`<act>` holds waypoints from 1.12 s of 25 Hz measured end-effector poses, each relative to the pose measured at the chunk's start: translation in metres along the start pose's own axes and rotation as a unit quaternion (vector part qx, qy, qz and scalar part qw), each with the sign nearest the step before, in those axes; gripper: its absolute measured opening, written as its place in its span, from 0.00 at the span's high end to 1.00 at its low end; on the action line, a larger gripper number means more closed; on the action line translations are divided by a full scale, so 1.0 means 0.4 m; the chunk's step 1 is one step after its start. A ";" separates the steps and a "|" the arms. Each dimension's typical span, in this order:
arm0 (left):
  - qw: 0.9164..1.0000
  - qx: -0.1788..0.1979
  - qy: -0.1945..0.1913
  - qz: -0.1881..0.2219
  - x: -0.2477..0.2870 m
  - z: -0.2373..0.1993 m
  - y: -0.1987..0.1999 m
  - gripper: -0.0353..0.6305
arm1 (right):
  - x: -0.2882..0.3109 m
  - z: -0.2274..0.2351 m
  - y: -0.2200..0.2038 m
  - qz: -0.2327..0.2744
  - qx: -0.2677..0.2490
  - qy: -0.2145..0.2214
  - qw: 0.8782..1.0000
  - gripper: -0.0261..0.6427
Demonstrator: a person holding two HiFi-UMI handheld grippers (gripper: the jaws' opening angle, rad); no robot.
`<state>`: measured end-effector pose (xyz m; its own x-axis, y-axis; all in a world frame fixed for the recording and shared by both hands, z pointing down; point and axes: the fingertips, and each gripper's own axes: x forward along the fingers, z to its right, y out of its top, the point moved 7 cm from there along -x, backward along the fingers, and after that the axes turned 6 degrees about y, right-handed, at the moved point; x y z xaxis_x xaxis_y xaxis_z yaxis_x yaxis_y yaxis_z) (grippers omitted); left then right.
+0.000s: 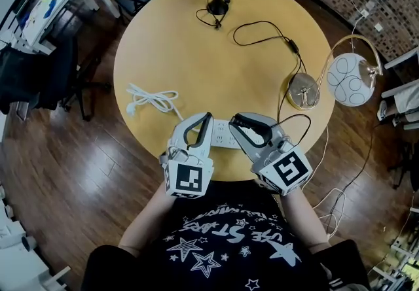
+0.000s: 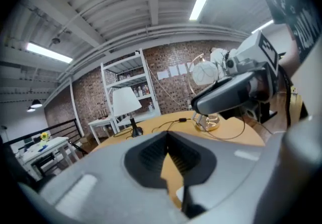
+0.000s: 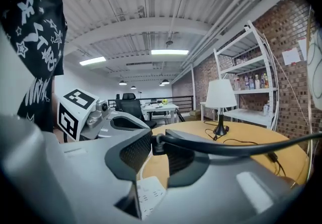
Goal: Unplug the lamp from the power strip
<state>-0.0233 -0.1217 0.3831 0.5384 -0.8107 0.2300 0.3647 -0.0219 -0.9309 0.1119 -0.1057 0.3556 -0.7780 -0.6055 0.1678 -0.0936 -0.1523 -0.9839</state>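
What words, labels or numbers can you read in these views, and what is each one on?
Nothing reads cleanly.
Shirt: white stylised lettering among stars, too warped to read with confidence.
Marker cubes: black-and-white square patterns only, no words.
Power strip: faint small print, too blurred to read.
Pinned-up papers: too small to read.
Bottles: labels too small to read.

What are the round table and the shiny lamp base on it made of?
The round table looks like light wood or a wood-look laminate: even honey colour, smooth, low sheen. The lamp base seems to be polished gold-toned metal, since it throws bright, mirror-like glints.
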 end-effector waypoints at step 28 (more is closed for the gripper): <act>0.997 -0.017 0.012 0.070 -0.028 0.012 0.101 0.94 | -0.024 -0.049 0.037 0.040 -0.050 -0.025 0.998 0.83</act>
<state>-0.0107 -0.1107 0.3442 0.5635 -0.8211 0.0909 0.2617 0.0731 -0.9624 0.1057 -0.0868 0.3381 -0.7536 -0.6513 0.0886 -0.0952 -0.0253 -0.9951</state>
